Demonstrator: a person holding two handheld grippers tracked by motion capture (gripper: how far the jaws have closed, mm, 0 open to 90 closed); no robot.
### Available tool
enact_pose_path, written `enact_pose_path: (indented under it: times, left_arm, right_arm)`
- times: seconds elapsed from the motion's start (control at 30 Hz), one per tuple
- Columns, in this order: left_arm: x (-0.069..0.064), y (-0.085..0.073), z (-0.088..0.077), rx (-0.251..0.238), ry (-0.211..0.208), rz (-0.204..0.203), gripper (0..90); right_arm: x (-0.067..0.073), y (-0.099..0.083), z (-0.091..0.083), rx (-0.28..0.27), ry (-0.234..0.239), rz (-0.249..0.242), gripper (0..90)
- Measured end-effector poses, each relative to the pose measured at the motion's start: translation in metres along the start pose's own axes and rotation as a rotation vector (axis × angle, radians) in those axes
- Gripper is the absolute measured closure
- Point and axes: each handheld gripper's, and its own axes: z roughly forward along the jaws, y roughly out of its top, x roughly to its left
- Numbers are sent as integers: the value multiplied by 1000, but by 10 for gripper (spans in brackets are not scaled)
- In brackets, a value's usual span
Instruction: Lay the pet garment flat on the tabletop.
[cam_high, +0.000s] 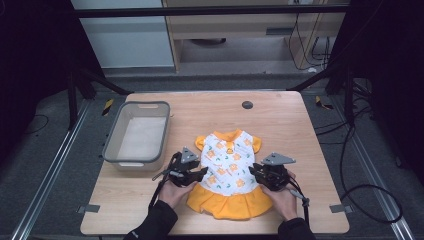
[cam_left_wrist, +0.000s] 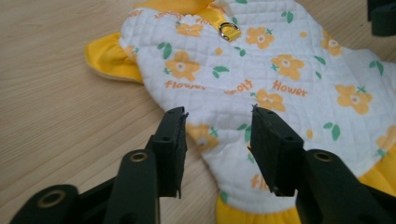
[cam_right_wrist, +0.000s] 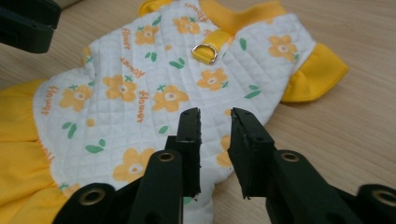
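**Flatly spread: a small flowered dress between two parted grippers**

Centrally, toward the near edge of the wooden table, lies a small dress, spread flat with its neck pointing away from the person. Its quilted white bodice carries orange flowers, green leaves and the repeated word "flower"; the short sleeves, the collar and the gathered skirt at the near end are yellow. A yellow strap with a metal D-ring sits just below the collar on the bodice.

The left gripper rests at the dress's left side, about where the bodice meets the skirt. In the left gripper view its two black jaws stand apart, with a fair gap between them, and the edge of the white bodice lies in that gap; the pads do not press on the cloth. The right gripper sits at the opposite side of the dress, at the same height. In the right gripper view its jaws stand narrower, yet parted, above the bodice's edge, and nothing is clamped between them. Each gripper is held by a hand in a dark sleeve that enters from the near edge of the table, with a cable trailing back from it.

To the left of the dress, well apart from it, a grey plastic bin stands on the table. A small dark round disc sits in the tabletop near the far edge.
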Motion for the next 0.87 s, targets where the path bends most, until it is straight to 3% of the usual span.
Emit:
enact_pose_path:
  times: [0.13,0.27,0.4,0.53,0.87]
  left_arm:
    - [5,-15,-18,-42,-9,3,441]
    - [11,-30,-30,-45,1,16,382]
    - [17,-45,-38,-29,10,12,348]
    - [21,-55,-46,-13,26,38,336]
    - [33,-77,-67,-19,55,1,295]
  right_arm:
    - [-5,-2,-15,-30,-11,6,594]
    - [-14,-8,-24,-49,-29,39,493]
    - [-19,-17,-26,-32,-37,72,386]
    - [-25,-24,-28,-30,-58,91,324]
    - [-44,-48,-47,-55,-120,157,253]
